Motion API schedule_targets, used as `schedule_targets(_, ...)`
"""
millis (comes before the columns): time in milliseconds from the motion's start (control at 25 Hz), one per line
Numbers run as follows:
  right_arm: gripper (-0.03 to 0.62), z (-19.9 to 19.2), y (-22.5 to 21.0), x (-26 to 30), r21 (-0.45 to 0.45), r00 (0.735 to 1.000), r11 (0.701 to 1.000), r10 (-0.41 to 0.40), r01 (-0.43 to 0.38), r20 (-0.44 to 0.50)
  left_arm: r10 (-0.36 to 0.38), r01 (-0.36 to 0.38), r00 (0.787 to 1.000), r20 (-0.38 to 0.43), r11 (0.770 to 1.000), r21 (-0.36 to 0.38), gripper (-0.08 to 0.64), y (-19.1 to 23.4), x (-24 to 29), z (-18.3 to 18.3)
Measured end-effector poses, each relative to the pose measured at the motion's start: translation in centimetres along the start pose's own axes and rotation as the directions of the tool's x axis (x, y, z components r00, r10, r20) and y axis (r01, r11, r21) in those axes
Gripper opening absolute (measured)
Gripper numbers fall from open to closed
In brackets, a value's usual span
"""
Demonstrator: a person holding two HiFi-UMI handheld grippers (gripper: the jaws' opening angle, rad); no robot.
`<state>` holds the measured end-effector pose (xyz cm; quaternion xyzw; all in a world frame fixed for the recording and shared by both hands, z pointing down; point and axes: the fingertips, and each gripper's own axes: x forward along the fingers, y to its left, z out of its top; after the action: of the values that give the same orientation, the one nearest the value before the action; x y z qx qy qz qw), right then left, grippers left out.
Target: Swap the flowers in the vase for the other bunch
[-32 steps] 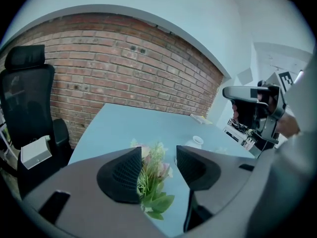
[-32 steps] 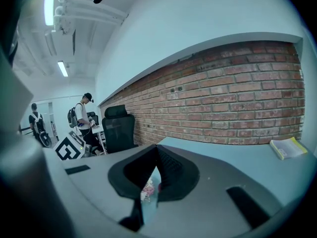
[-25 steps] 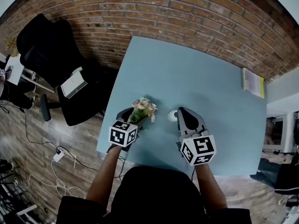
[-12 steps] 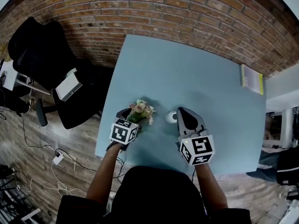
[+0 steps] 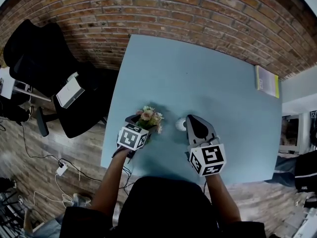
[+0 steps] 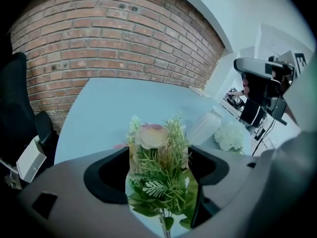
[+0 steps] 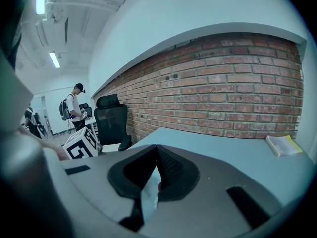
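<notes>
Well, left gripper (image 6: 159, 153): my jaws stand wide apart and have just been opening. The pink bunch sits between them, but the pads do not squeeze it.
Pink bunch (image 6: 154, 138): it has one soft pink-and-cream rose on top. Spiky green sprigs and little fern leaves sit round it, and a thin green stem shows below.
Where it is: at the near left part of the blue table (image 5: 198, 78), right at my left gripper's tip.
Right gripper (image 7: 157, 150): my jaws are closed tight. I cannot tell if anything thin is pinched there.
Vase (image 6: 205, 125): it is white and plain, near the pink bunch on its right side.
White bunch (image 6: 230, 137): it is round and fluffy, just beside the vase.
</notes>
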<state>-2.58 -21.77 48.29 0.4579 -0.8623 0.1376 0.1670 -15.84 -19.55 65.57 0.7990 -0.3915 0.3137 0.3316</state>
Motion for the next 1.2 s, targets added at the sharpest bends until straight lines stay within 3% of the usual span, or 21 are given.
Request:
schedule_targets(800, 0.012, -1.5, -0.6, 0.1, 0.049, 0.999, 0.998, -0.039, 0.041, -0.034, 0.007, 0.012, 0.987, -0.16, 0.993, 0.119, 0.357, 0.7, 3.0, -0.2)
schedule_targets(1200, 0.012, -1.9, -1.0, 0.5, 0.066, 0.998, 0.997, -0.044, 0.047, -0.047, 0.067, -0.016, 0.978, -0.2, 0.969, 0.248, 0.357, 0.7, 3.9, -0.8)
